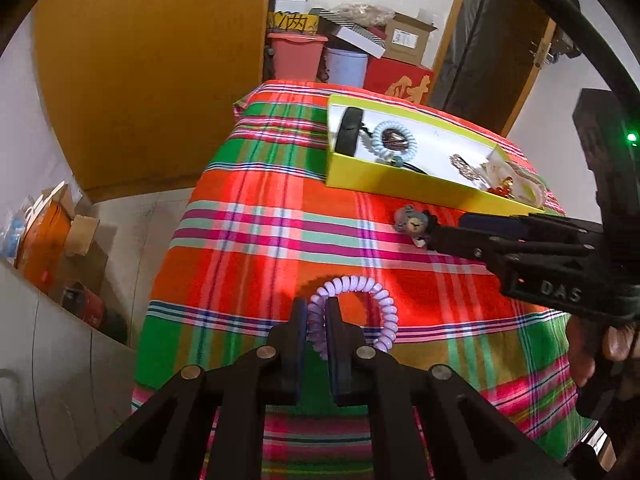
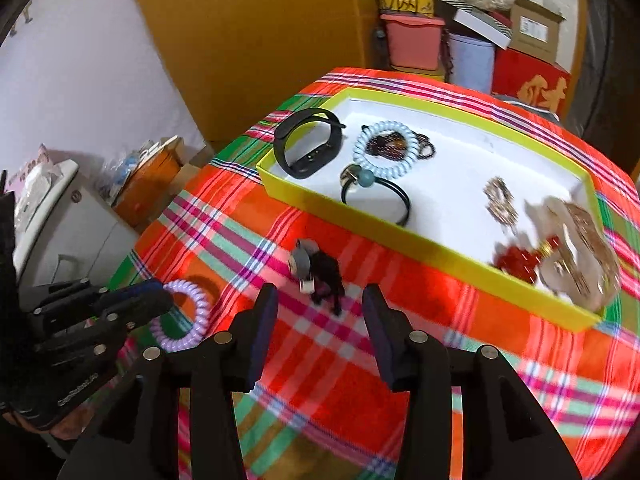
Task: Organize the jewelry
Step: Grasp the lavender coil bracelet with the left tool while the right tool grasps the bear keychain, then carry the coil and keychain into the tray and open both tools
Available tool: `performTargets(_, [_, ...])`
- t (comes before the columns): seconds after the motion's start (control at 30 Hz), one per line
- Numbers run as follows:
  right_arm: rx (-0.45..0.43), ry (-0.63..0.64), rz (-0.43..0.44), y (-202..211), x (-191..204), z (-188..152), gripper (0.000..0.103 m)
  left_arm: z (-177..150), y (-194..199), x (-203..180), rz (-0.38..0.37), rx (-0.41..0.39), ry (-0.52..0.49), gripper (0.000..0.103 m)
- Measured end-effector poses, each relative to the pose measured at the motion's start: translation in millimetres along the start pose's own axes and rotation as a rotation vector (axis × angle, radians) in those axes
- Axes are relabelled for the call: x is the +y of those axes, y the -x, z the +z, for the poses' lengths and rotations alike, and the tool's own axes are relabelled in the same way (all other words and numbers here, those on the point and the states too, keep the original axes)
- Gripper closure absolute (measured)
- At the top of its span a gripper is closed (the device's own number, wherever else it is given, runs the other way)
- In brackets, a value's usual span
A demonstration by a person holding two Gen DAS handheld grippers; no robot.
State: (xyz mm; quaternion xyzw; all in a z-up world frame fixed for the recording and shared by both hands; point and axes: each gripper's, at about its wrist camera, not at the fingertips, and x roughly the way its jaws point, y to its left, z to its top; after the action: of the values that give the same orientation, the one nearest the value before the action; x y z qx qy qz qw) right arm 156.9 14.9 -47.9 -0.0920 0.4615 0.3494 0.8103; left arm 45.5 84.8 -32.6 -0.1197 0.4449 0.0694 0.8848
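Left gripper (image 1: 316, 320) clamps the lilac spiral hair tie (image 1: 360, 312) for transfer — right gripper (image 2: 320, 312) stands apart, straddling the black bear-charm hair tie (image 2: 320, 272).

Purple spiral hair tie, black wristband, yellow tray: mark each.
purple spiral hair tie (image 1: 386, 312), left wrist view, on its right coil arc
black wristband (image 2: 308, 168), right wrist view, on its lower band
yellow tray (image 2: 400, 236), right wrist view, on its near wall
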Motion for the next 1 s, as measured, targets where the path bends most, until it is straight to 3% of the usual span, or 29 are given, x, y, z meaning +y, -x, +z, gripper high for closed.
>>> performTargets(0.27, [0.038,0.031,-0.034,-25,4,10,0.059,1,-2,11,0.0,0.005,0.025,0.094])
performTargets(0.33, [0.033,0.031,-0.056,-25,5,9,0.074,2,-2,12,-0.002,0.005,0.027,0.094])
performTargets(0.4, [0.033,0.023,-0.062,-23,3,8,0.074,4,-2,12,-0.006,0.002,0.03,0.094])
performTargets(1.0, [-0.105,-0.096,-0.055,52,-31,18,0.076,46,21,-24,-0.093,-0.077,-0.026,0.094])
